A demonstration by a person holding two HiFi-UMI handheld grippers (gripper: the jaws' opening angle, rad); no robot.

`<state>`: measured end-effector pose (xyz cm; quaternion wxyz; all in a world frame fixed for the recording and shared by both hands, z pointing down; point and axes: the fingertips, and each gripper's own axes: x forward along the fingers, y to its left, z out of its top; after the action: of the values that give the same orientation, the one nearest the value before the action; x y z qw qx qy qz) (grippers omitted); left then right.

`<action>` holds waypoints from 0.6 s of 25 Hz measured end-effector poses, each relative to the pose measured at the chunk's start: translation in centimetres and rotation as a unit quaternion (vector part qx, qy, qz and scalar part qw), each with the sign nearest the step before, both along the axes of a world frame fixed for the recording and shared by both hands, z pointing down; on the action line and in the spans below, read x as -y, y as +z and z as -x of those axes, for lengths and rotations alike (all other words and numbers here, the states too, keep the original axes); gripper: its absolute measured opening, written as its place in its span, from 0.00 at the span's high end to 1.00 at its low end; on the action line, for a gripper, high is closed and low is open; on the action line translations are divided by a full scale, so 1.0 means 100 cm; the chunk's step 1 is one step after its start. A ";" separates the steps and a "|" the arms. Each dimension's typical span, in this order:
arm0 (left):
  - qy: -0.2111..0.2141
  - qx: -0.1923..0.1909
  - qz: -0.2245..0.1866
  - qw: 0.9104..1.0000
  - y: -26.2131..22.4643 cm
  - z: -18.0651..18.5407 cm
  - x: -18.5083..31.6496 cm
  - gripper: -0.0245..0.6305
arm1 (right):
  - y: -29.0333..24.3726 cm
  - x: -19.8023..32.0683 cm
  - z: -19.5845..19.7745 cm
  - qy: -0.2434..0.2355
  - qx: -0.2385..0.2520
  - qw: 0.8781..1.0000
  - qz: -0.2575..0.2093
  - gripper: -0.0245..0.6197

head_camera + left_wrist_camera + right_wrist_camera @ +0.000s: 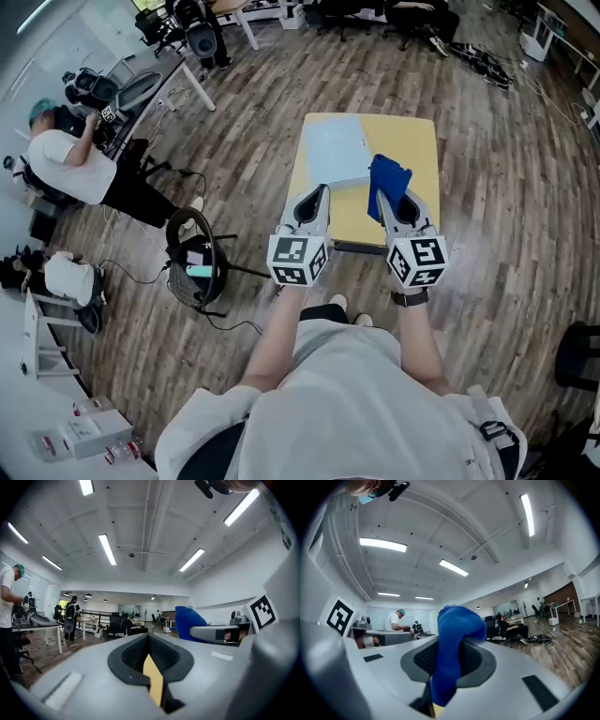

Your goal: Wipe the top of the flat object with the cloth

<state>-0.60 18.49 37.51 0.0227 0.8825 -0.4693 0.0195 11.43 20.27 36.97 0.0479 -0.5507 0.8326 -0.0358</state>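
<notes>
Flat object (335, 150), one, far left corner of yellow table (417, 150), one blue cloth (389, 175) clamped in right gripper (384, 199), left gripper (320, 195) closed, empty.

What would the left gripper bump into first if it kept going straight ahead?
Likely nothing close: the left gripper points about level, passing over the pale blue flat sheet on the yellow table. Its view shows open room, then distant black office chairs.
</notes>
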 end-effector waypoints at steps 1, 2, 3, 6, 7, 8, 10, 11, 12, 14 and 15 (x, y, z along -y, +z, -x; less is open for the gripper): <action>-0.002 0.001 0.003 1.000 0.001 0.001 0.003 0.95 | 0.002 0.003 0.003 -0.006 0.001 1.000 0.003 0.83; -0.005 0.000 0.004 1.000 0.002 0.003 0.006 0.95 | 0.004 0.008 0.004 -0.010 0.003 1.000 0.006 0.83; -0.007 -0.001 0.005 1.000 0.004 0.004 0.010 0.95 | 0.006 0.013 0.007 -0.014 0.003 1.000 0.010 0.83; -0.016 -0.004 0.009 1.000 0.014 0.015 0.027 0.95 | 0.017 0.032 0.021 -0.026 -0.010 0.999 0.017 0.83; -0.019 -0.005 0.011 1.000 0.018 0.018 0.035 0.95 | 0.021 0.039 0.026 -0.029 -0.014 0.999 0.017 0.83; -0.021 -0.008 0.012 1.000 0.022 0.021 0.046 0.95 | 0.023 0.048 0.029 -0.031 -0.017 0.999 0.017 0.83; -0.024 -0.017 0.011 1.000 0.026 0.024 0.073 0.95 | 0.027 0.073 0.032 -0.032 -0.024 0.999 0.019 0.83; -0.025 -0.021 0.010 0.999 0.026 0.026 0.087 0.95 | 0.028 0.088 0.032 -0.030 -0.028 0.999 0.022 0.83; -0.026 -0.022 0.010 0.999 0.027 0.028 0.100 0.95 | 0.030 0.101 0.032 -0.027 -0.030 0.999 0.027 0.83; -0.028 -0.017 0.009 0.999 0.026 0.033 0.124 0.95 | 0.027 0.127 0.034 -0.020 -0.034 0.999 0.031 0.83; -0.027 -0.013 0.004 1.000 0.022 0.034 0.138 0.95 | 0.021 0.141 0.035 -0.018 -0.039 0.999 0.027 0.83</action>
<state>-4.02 4.66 39.74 0.0326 0.8695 -0.4928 0.0092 7.89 6.16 39.06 -0.0003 -0.5376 0.8423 -0.0380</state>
